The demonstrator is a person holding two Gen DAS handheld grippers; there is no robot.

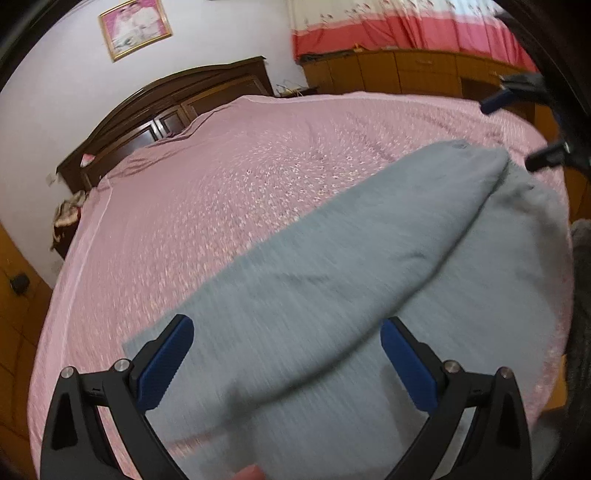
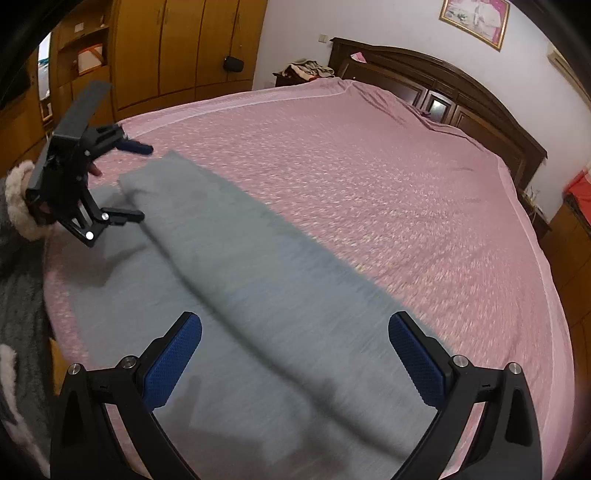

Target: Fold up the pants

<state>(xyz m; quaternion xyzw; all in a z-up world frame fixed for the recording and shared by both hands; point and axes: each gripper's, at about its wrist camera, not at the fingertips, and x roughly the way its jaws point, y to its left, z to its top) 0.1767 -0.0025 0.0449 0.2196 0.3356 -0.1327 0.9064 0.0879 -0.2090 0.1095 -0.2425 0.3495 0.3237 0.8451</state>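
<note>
Grey pants lie lengthwise on the pink bedspread, one leg folded over the other along a long ridge. My left gripper hovers open just above one end of them, with nothing between its blue pads. In the right wrist view my right gripper is open too, over the opposite end of the pants. Each gripper shows in the other's view: the right gripper past the far end of the pants, and the left gripper above the far corner, both with jaws apart. Both views are motion-blurred.
The wide bed has a dark wooden headboard. Wooden wardrobes stand beyond the bed's side, and a low cabinet sits under a pink curtain. A nightstand with piled cloth stands beside the headboard. A fuzzy sleeve cuff holds the left gripper.
</note>
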